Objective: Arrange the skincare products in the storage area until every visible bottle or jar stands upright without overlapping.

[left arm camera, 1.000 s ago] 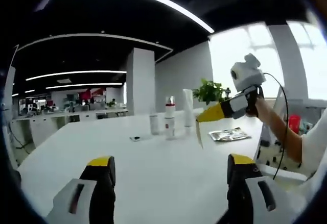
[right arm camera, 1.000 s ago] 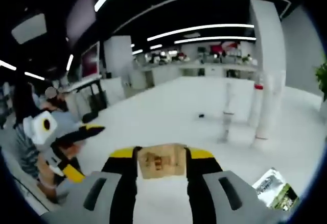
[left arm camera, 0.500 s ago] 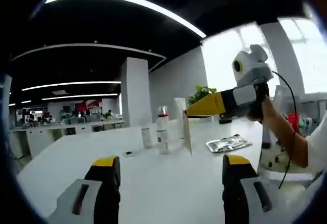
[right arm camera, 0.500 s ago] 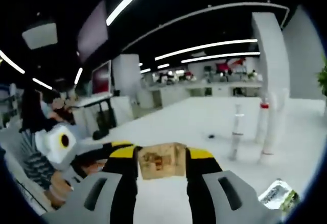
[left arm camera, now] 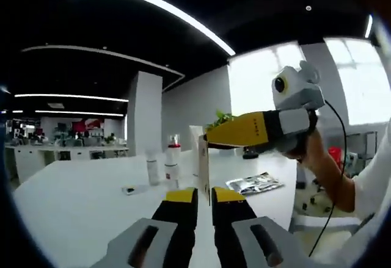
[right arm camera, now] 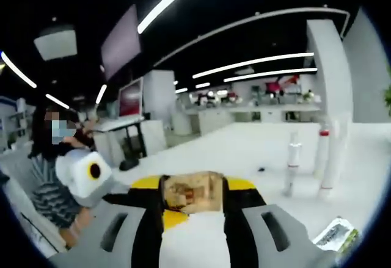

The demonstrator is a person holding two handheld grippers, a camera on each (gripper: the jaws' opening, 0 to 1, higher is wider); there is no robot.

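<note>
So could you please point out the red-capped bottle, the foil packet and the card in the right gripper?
red-capped bottle (left arm camera: 173, 164): left gripper view, its body.
foil packet (left arm camera: 255, 182): left gripper view, its middle.
card (right arm camera: 193, 192): right gripper view, its face between the jaws.

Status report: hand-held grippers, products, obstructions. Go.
Left hand-held gripper shut, empty. Right hand-held gripper shut on flat tan packet. Bottles upright on white table; foil sachet lying flat. Nothing blocking.

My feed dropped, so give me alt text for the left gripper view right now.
The right gripper, held in a hand, grips a thin flat card above the white table. The left gripper has its jaws nearly together below it. Three bottles stand upright behind; a foil sachet lies flat.
</note>
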